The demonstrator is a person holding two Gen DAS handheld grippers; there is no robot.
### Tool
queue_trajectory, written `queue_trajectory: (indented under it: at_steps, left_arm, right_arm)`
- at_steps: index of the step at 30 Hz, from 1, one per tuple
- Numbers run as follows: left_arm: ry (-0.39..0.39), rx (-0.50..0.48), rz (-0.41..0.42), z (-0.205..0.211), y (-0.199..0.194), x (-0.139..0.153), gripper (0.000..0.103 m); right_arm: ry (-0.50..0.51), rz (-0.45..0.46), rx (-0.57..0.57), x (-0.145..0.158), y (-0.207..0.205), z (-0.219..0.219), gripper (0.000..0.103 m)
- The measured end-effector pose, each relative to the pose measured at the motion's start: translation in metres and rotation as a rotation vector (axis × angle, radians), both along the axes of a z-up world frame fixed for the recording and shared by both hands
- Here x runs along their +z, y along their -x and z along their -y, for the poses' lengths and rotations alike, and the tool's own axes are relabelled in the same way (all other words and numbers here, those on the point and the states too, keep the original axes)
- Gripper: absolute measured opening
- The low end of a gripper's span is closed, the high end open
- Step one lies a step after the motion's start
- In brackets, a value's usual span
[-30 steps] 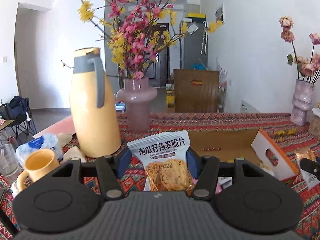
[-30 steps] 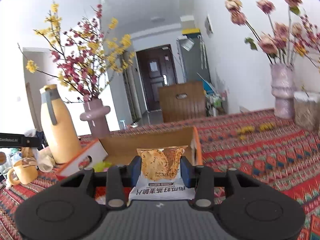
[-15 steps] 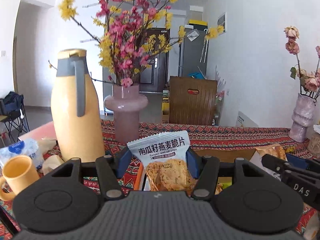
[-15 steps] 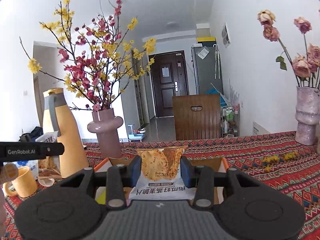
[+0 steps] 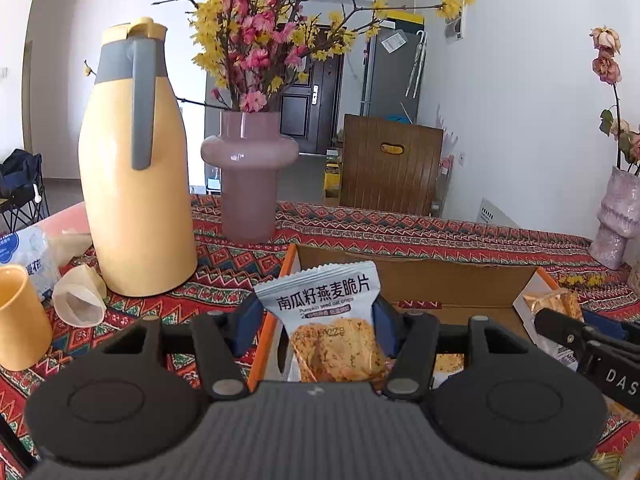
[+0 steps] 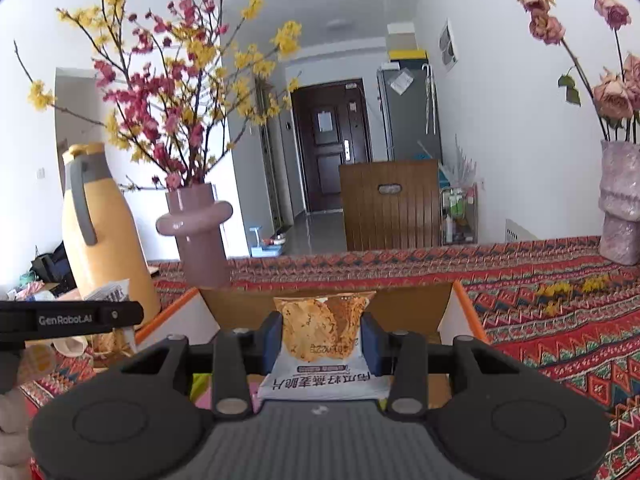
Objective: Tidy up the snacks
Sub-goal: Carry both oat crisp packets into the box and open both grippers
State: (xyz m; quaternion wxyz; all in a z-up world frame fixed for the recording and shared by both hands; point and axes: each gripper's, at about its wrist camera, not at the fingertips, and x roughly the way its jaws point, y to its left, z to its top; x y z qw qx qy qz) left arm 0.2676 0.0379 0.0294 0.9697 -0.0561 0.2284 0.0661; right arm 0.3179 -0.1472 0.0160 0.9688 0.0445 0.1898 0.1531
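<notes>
My left gripper (image 5: 318,320) is shut on a white oat-crisp snack packet (image 5: 332,320), upright, held over the left end of an open cardboard box with orange edges (image 5: 420,276). My right gripper (image 6: 322,334) is shut on a second oat-crisp packet (image 6: 324,340), held upside down over the same box (image 6: 404,300). The right gripper with its packet also shows at the right of the left wrist view (image 5: 560,320). The left gripper's arm shows at the left of the right wrist view (image 6: 72,320). Bright packets lie in the box, mostly hidden.
A yellow thermos jug (image 5: 132,184) and a pink vase of flowers (image 5: 248,176) stand left of the box on the patterned tablecloth (image 5: 400,232). A yellow mug (image 5: 16,316), paper cups (image 5: 78,300) and a tissue pack (image 5: 28,256) sit far left. A second vase (image 6: 620,208) stands right.
Both grippers, each still holding its packet, have moved in over the box. The box now lies directly below both, and each gripper shows in the other's view.
</notes>
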Motion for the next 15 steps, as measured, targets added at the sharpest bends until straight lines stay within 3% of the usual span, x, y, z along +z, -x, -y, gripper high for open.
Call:
queue_trajectory:
  at_steps: [2, 7, 9, 10, 11, 12, 15]
  left_arm:
    - [0.006, 0.001, 0.01, 0.0, 0.003, 0.0, 0.061]
    - [0.005, 0.016, 0.066, 0.0, 0.013, 0.004, 0.09]
    - [0.012, 0.026, 0.091, -0.001, 0.017, 0.006, 0.103]
    - [0.017, 0.032, 0.107, -0.002, 0.02, 0.007, 0.103]
    - [0.022, 0.033, 0.116, -0.003, 0.021, 0.009, 0.103]
    - [0.028, 0.032, 0.123, -0.003, 0.022, 0.009, 0.103]
    - [0.031, 0.045, 0.129, -0.003, 0.025, 0.01, 0.103]
  right_arm:
    - [0.003, -0.014, -0.001, -0.003, -0.002, -0.001, 0.041]
    - [-0.007, -0.012, 0.001, -0.003, 0.002, 0.001, 0.046]
    - [-0.025, -0.01, 0.005, -0.003, 0.005, 0.004, 0.065]
    - [-0.033, -0.004, 0.004, -0.002, 0.006, 0.005, 0.073]
    - [-0.039, 0.002, 0.001, -0.001, 0.007, 0.007, 0.089]
    - [-0.047, 0.009, -0.003, -0.001, 0.009, 0.008, 0.099]
    - [-0.073, 0.028, -0.011, 0.0, 0.012, 0.014, 0.103]
